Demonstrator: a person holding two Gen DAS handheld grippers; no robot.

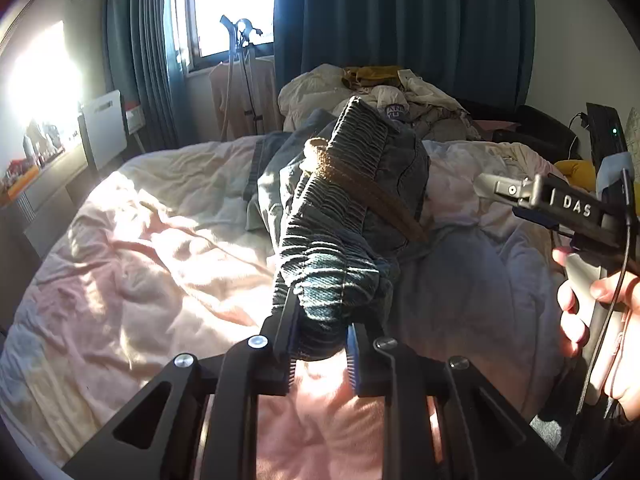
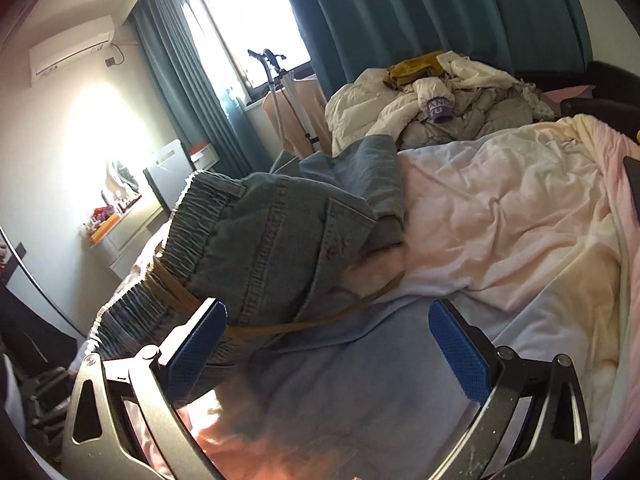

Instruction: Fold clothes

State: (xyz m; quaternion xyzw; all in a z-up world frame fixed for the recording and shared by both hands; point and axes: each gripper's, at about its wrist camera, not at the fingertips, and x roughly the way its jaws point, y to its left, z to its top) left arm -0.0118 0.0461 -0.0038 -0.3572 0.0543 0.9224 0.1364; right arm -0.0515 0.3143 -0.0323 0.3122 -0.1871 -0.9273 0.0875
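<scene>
A bed [image 2: 520, 208] under teal curtains is strewn with bedding. The denim trousers [image 1: 340, 200] are pinched at the waistband by the left gripper [image 1: 320, 354], their length running far (toward the pile). The right gripper [image 2: 324, 356], jaws spread, is empty beside them.

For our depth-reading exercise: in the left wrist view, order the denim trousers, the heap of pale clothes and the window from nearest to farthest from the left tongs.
1. Denim trousers, clamped in the left tongs.
2. Heap of pale clothes, at the bed's far end.
3. Window, behind, upper left.
</scene>
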